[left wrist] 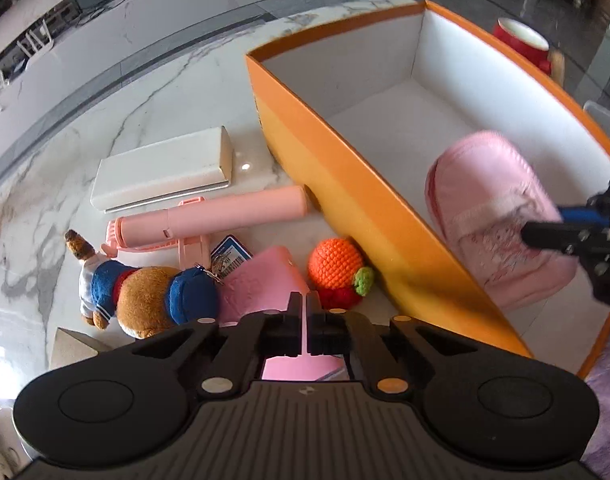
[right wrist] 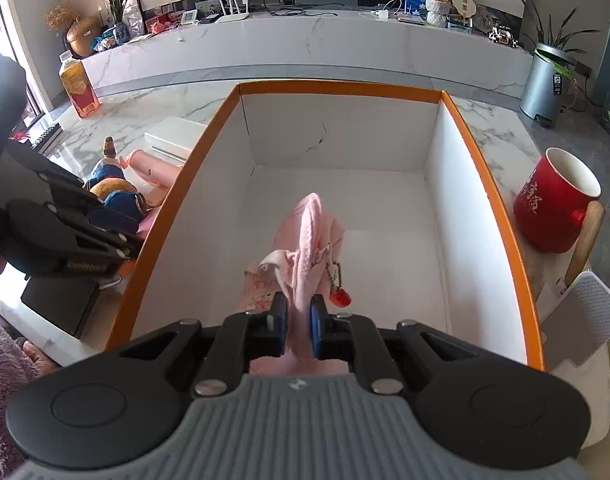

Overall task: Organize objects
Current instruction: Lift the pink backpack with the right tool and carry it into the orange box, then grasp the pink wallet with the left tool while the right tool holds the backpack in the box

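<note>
An open orange box [left wrist: 345,168] with a white inside stands on the marble table; it also shows in the right wrist view [right wrist: 185,184]. My right gripper [right wrist: 297,314] is shut on a pink pouch [right wrist: 309,236] with a red charm, held inside the box; the pouch also shows in the left wrist view [left wrist: 493,216]. My left gripper [left wrist: 305,304] is shut on a flat pink case [left wrist: 261,280] outside the box's left wall. Beside it lie a crocheted orange and strawberry [left wrist: 337,268], a plush bear [left wrist: 145,292] and a pink folding fan [left wrist: 209,220].
A white flat box [left wrist: 165,168] lies beyond the fan. A red mug [right wrist: 553,200] with a wooden handle stands right of the orange box. A juice bottle [right wrist: 79,88] stands far left on the table. A grey bin [right wrist: 545,84] is on the floor.
</note>
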`<act>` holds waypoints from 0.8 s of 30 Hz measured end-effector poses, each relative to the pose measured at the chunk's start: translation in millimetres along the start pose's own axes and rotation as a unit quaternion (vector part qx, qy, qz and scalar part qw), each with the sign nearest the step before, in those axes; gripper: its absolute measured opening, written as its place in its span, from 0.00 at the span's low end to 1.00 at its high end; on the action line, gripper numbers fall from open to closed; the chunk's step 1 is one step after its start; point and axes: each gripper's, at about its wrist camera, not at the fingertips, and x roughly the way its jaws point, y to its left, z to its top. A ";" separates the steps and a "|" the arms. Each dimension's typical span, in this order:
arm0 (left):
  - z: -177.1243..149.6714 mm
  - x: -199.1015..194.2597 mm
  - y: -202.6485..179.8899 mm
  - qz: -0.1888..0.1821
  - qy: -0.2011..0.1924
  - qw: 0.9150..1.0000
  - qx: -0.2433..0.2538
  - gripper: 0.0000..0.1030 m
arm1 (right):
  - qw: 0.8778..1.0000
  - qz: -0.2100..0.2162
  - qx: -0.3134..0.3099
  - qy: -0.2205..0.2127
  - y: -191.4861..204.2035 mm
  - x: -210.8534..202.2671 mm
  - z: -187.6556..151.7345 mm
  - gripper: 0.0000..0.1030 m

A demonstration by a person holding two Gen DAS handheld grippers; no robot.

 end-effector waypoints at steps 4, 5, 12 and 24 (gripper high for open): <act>-2.5 -15.6 10.9 -0.011 -0.016 0.999 -0.037 0.01 | 1.000 0.009 0.002 -0.002 2.4 -1.3 0.2 0.12; -2.4 -16.0 11.0 -0.010 -0.016 0.999 -0.038 0.02 | 1.000 0.008 0.003 -0.003 3.3 -1.9 0.1 0.12; -13.8 10.0 -20.5 0.008 0.019 0.999 0.041 0.61 | 1.000 0.009 0.010 -0.005 2.9 -4.2 -0.9 0.12; -26.8 58.3 -26.1 0.097 0.060 0.993 0.024 0.99 | 1.000 0.005 0.026 0.007 -6.4 5.2 -2.7 0.15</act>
